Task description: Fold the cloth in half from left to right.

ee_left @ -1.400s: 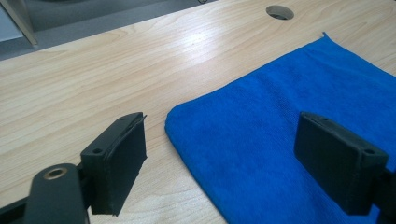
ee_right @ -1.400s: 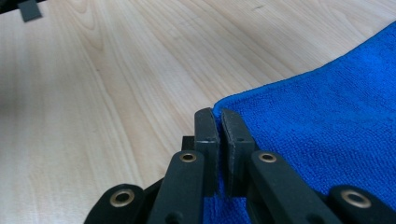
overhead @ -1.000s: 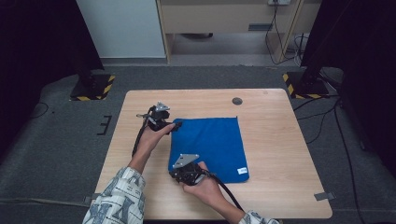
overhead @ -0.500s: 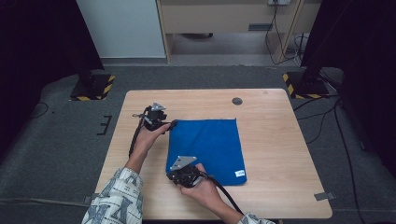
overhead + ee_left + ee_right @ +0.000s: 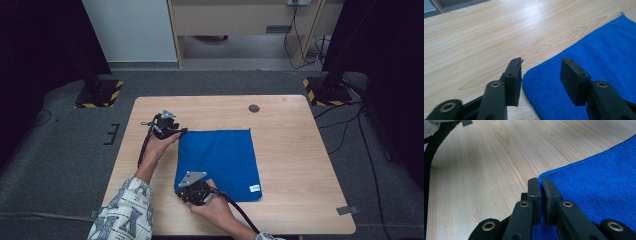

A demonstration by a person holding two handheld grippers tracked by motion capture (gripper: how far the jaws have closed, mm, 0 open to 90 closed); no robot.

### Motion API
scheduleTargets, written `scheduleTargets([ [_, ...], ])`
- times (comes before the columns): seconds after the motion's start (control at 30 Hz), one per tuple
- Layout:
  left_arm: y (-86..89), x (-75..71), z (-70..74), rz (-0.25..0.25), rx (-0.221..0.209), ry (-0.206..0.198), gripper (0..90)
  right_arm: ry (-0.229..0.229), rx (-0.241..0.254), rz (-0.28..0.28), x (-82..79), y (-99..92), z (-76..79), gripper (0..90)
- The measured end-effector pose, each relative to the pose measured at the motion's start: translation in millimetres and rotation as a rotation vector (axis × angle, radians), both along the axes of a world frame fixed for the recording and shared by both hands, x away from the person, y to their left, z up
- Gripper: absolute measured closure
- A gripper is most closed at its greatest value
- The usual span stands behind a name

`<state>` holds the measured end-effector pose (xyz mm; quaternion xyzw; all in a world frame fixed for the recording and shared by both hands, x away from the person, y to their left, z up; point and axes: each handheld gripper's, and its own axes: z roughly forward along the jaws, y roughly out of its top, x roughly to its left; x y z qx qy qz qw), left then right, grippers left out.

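The left gripper (image 5: pixel 541 72) has just been closing its jaws around the blue cloth (image 5: pixel 220 160) corner, not pinching yet. The right gripper (image 5: pixel 540 186) is clamped on its near corner, ready to lift.

The light wooden bench (image 5: pixel 295 150) has a pale top with wavy grain lines and rounded corners. It stands on a dark grey carpet floor (image 5: pixel 65 165). A square blue soft cloth (image 5: pixel 220 160) lies flat on the bench, a bit toward 7 o'clock from the middle. A small white tag (image 5: pixel 254 188) sits on the cloth's corner at 5 o'clock. A small round dark disc (image 5: pixel 254 108) sits in the bench top at 12 o'clock, well apart from the cloth. The cloth's edge at 9 o'clock lies near the bench's side, with bare wood showing between them.
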<state>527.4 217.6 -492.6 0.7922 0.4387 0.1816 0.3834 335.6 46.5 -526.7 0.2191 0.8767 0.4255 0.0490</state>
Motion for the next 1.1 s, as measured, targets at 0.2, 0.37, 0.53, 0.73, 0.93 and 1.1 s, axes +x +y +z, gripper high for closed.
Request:
scheduleTargets([
  [0.2, 7.3, 7.0, -15.0, 0.019, 0.042, 0.043, 59.1, 0.011, 0.005, -0.001, 0.3, -0.2, -2.1, 86.0],
  [0.37, 12.6, 10.6, -19.8, 0.044, 0.041, 0.040, 61.8, 0.009, 0.001, 0.000, 0.5, -0.4, -3.2, 85.9],
  [0.53, 8.3, 11.9, -23.5, 0.028, 0.056, 0.034, 61.9, 0.011, 0.005, -0.007, -0.6, -0.4, -3.4, 85.9],
  [0.73, 7.0, 15.9, -32.9, 0.047, 0.086, 0.037, 62.3, 0.013, 0.003, -0.010, -1.5, -1.6, -3.8, 85.9],
  [0.93, 6.1, 16.4, -36.6, 0.027, 0.075, 0.051, 59.5, 0.020, 0.005, -0.009, -1.0, -2.1, -3.4, 85.8],
  [1.1, 3.5, 14.6, -36.3, 0.008, 0.065, 0.056, 64.7, 0.017, 0.008, -0.013, -1.7, -1.4, -3.4, 85.7],
])
